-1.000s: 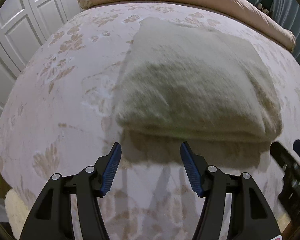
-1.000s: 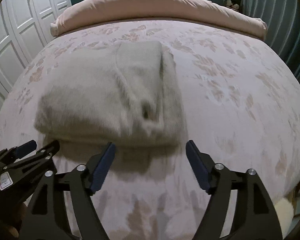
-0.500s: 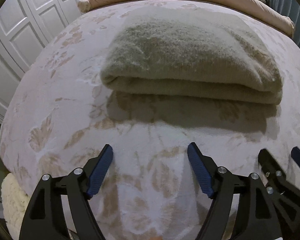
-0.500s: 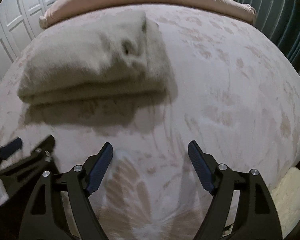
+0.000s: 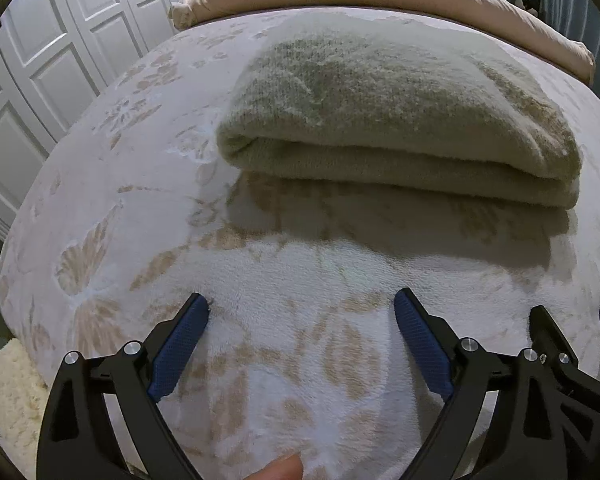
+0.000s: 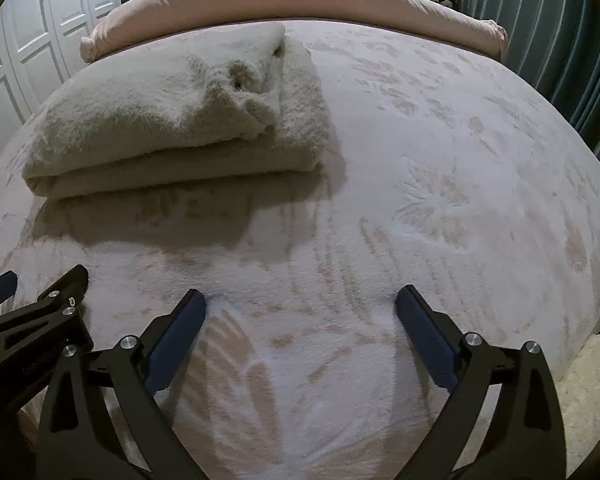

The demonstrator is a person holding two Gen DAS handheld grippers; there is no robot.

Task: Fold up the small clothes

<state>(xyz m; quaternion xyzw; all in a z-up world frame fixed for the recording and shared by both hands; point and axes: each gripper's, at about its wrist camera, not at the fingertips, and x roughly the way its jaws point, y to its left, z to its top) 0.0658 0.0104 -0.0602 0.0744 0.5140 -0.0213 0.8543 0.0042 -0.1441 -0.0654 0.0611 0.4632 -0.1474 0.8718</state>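
A beige fuzzy knit garment (image 5: 400,120) lies folded into a thick rectangle on the pale floral bed cover (image 5: 120,208). It also shows in the right wrist view (image 6: 172,120), at the upper left, with a small bunched piece on top. My left gripper (image 5: 300,312) is open and empty, low over the cover, well in front of the garment's folded edge. My right gripper (image 6: 300,308) is open and empty, in front of and to the right of the garment. Each gripper shows at the edge of the other's view, the right one (image 5: 572,344) and the left one (image 6: 32,300).
A rolled pink duvet (image 6: 300,0) lies across the head of the bed. White panelled wardrobe doors (image 5: 60,40) stand on the left, dark teal curtains (image 6: 560,60) on the right. A cream fluffy rug (image 5: 12,400) lies below the bed's near edge.
Both grippers have drawn back from the folded garment toward the bed's near edge and lowered over the cover. Their jaws opened a little wider. The garment stays folded.
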